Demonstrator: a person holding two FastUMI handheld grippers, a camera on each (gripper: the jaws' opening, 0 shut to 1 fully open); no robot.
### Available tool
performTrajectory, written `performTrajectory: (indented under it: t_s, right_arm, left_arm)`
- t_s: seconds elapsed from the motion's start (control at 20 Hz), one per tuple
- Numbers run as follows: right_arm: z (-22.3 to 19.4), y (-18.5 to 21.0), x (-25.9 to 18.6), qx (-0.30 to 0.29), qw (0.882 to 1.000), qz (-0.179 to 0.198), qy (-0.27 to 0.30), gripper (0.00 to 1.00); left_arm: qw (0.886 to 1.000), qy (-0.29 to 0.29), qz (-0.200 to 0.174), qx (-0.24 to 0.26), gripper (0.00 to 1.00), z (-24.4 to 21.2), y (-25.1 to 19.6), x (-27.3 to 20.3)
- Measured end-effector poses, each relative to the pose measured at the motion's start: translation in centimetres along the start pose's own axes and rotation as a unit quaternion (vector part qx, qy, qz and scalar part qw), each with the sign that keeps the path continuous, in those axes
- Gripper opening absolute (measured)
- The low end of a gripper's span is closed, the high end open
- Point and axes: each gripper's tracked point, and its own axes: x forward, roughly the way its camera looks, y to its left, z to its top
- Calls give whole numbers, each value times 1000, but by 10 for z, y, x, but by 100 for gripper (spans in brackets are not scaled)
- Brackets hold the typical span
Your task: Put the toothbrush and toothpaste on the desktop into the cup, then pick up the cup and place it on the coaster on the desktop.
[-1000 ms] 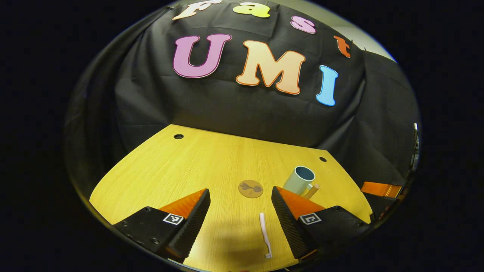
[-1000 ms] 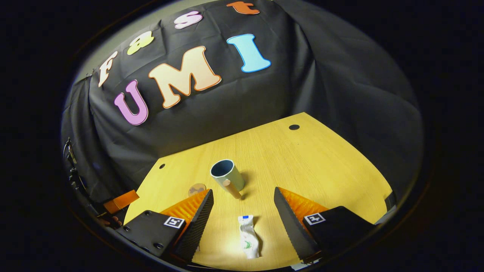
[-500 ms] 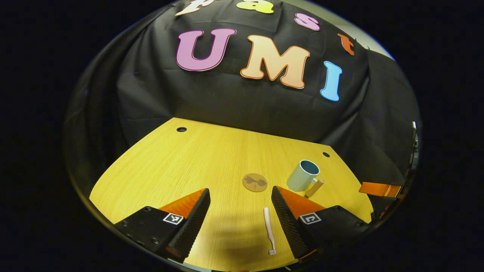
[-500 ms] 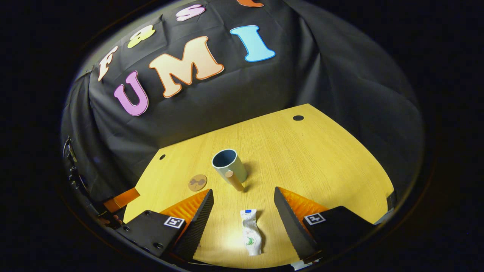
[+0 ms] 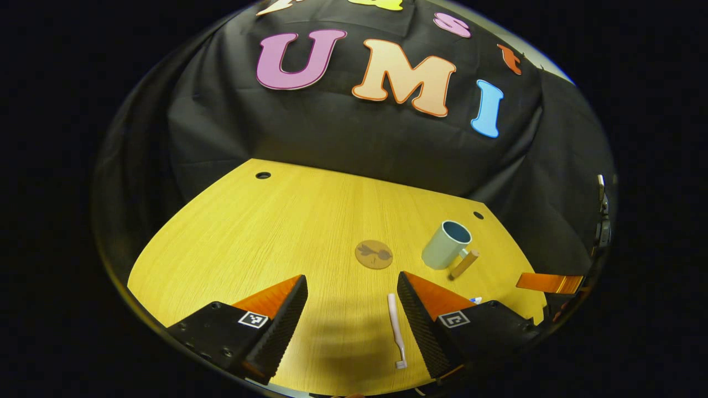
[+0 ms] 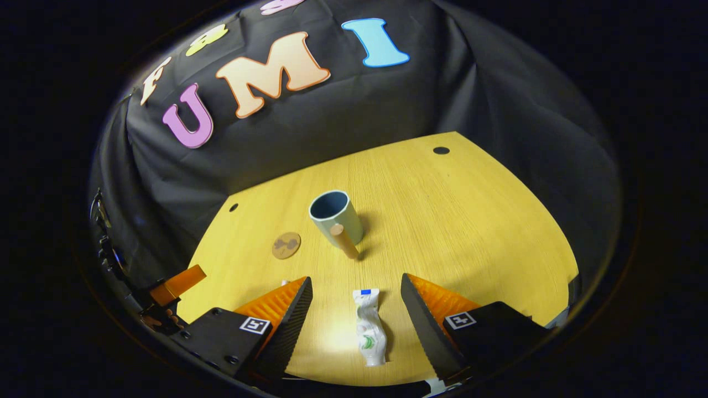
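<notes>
A pale pink toothbrush [image 5: 396, 330] lies on the wooden desktop [image 5: 287, 226] between the fingers of my left gripper [image 5: 353, 326], close to the right finger; that gripper is open and touches nothing. A crumpled white toothpaste tube [image 6: 369, 328] lies between the fingers of my open right gripper [image 6: 354, 326]. The pale green cup [image 6: 335, 217] with a wooden handle stands upright beyond the tube; it also shows in the left gripper view as a cup [image 5: 446, 245] at the right. A round brown coaster [image 5: 374, 254] lies left of it, and the same coaster [image 6: 286, 245] sits left of the cup in the right gripper view.
Black cloth walls close the booth behind the desk. Two small round holes [image 5: 263, 175] mark the desk's far corners. The other gripper [image 5: 549, 283] shows at the right edge of the left gripper view, and the other gripper [image 6: 178, 281] at the lower left of the right gripper view.
Both cameras have tipped down toward the desk; the cup and coaster shifted up in each view. The toothbrush and the toothpaste lie where they were, still between the open fingers.
</notes>
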Motion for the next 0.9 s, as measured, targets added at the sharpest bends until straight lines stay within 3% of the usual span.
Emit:
performTrajectory:
  t_s: [0.05, 0.3, 0.7, 0.8, 0.85, 0.9]
  right_arm:
    - [-7, 1, 4, -9, 1000, -1, 17, 98]
    - [-47, -2, 28, -57, 991, -20, 122, 99]
    - [-73, -3, 56, -60, 973, -41, 221, 99]
    - [-79, -7, 63, -60, 967, -53, 242, 92]
    - [-81, -10, 66, -64, 964, -58, 251, 98]
    - [-83, -14, 68, -66, 962, -65, 258, 98]
  left_arm:
    - [1000, 4, 1, -1, 95, -2, 1, 0]
    - [1000, 25, 18, 0, 95, -18, 18, 1]
    - [998, 48, 42, -5, 95, -33, 39, 0]
    - [997, 53, 48, 4, 95, -36, 43, 1]
    - [997, 56, 49, 9, 95, -36, 45, 1]
    - [997, 58, 49, 12, 95, -36, 46, 1]
